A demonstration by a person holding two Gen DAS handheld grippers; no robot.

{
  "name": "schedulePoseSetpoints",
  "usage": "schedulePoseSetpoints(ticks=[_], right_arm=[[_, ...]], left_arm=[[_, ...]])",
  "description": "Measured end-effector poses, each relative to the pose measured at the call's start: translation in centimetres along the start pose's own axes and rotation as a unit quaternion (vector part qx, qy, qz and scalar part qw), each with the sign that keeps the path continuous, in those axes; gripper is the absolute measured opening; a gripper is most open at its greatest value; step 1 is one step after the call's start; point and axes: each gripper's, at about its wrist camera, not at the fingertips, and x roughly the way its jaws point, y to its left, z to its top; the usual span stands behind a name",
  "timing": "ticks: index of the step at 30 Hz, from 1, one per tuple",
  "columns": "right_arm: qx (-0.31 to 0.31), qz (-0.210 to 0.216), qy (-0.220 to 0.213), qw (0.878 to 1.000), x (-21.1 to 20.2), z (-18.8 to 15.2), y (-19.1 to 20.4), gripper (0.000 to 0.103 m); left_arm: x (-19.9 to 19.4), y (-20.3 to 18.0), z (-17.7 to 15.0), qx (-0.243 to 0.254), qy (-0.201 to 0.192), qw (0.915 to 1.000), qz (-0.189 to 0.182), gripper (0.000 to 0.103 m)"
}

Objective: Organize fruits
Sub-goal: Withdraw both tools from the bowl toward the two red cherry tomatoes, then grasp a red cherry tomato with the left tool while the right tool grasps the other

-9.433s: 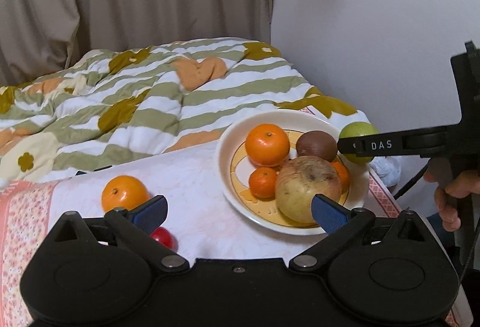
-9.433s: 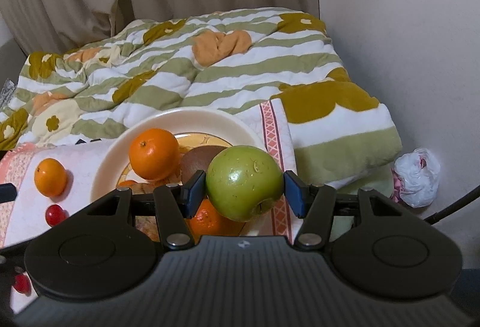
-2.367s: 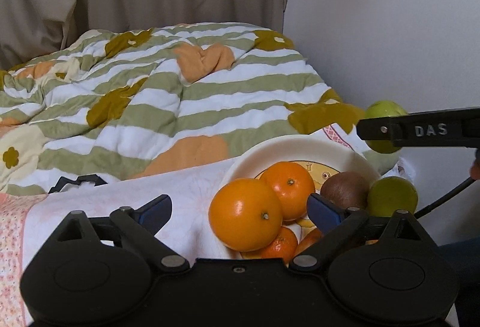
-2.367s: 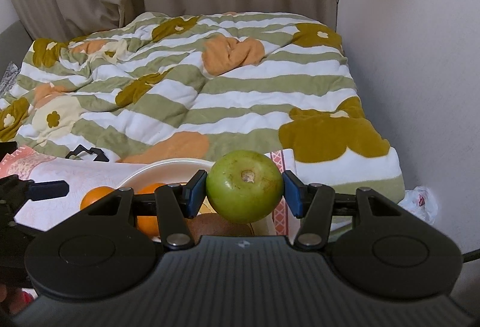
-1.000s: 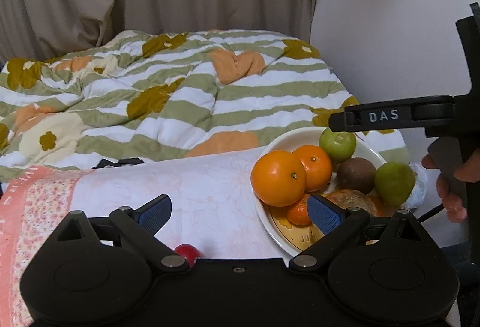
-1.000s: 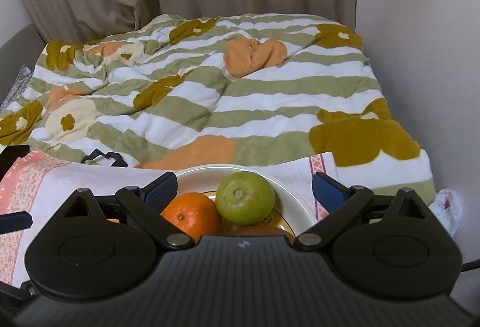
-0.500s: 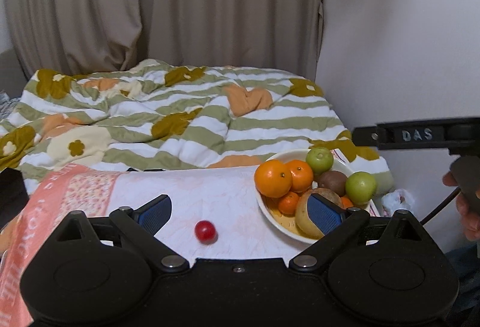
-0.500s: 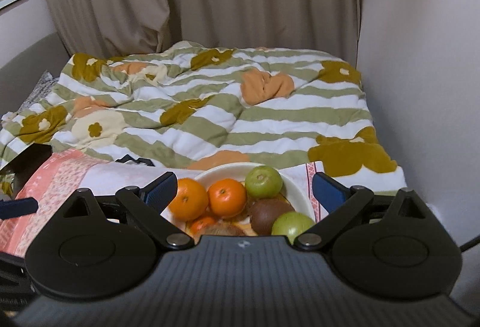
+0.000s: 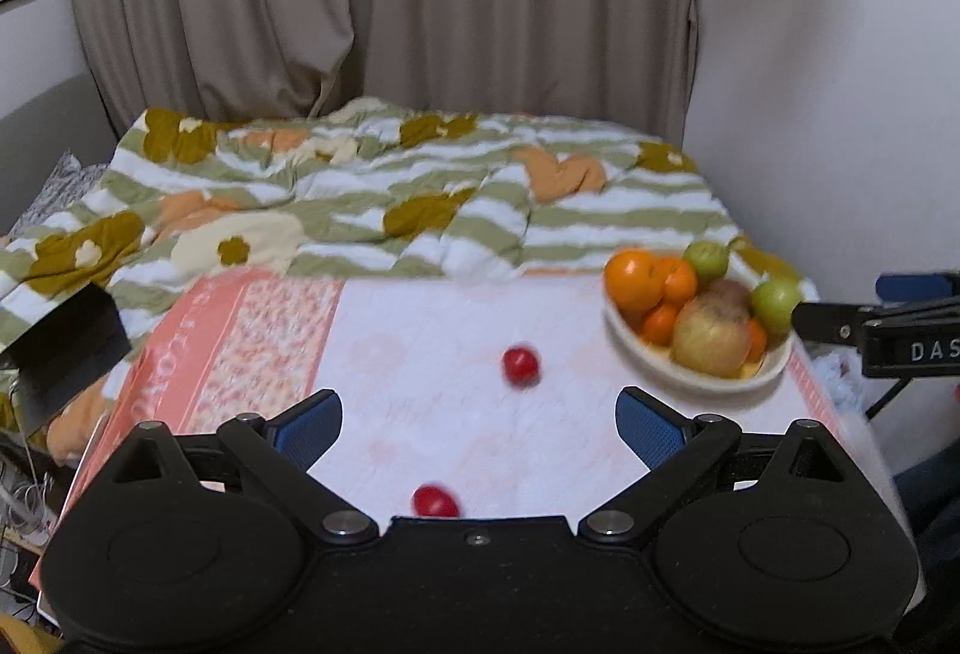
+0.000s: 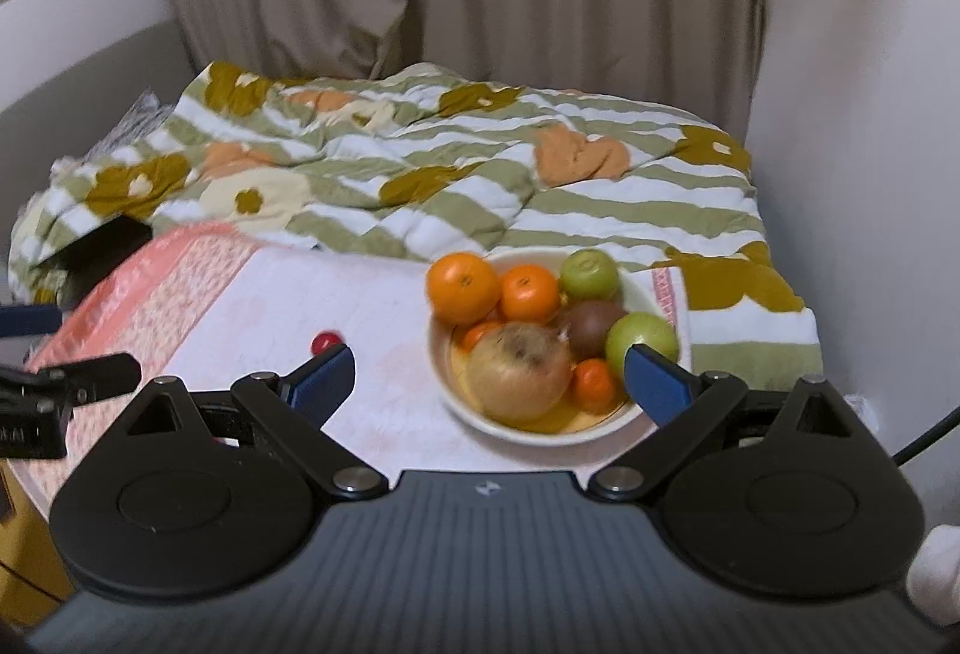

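A striped quilt [image 9: 420,210] lies beyond the tabletop [image 9: 420,330]; both grippers' fingers [image 9: 645,426] [image 10: 657,384] spread wide, empty.

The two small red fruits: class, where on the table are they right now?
In the left wrist view, one red fruit lies mid-table, left of the bowl; the other red fruit lies nearer, between the open left gripper's fingers.

Dim, warm indoor light, soft shadows, fisheye-bent edges, perhaps motion blur on the bowl [image 9: 690,378].
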Motion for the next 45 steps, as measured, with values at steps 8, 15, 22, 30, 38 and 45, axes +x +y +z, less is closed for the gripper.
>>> schedulePoseSetpoints(ticks=[8,15,22,30,38,45], right_arm=[[-0.01,0.033,0.009,0.999,3.7,-1.9,2.7,0.103],[-0.045,0.071,0.021,0.996,8.7,-3.0,5.0,0.103],[-0.09,0.111,0.033,0.989,13.0,-3.5,7.5,0.103],[-0.112,0.133,0.046,0.984,16.4,-2.8,8.7,0.103],[-0.129,0.145,0.046,0.98,18.7,-2.4,9.6,0.103],[-0.138,0.147,0.053,0.978,20.6,-2.3,10.3,0.085]], left_arm=[[3.2,2.7,-3.5,0.016,0.034,0.9992,-0.015,0.1],[6.5,3.5,-5.8,0.012,0.053,0.9984,-0.016,0.091],[9.0,2.9,-7.1,0.001,0.075,0.997,-0.02,0.069],[11.0,2.7,-7.0,-0.016,0.081,0.9966,-0.009,0.049],[11.5,2.8,-6.9,-0.026,0.083,0.9962,0.0,0.036],[11.6,2.9,-6.8,-0.03,0.087,0.9958,0.003,0.036]])
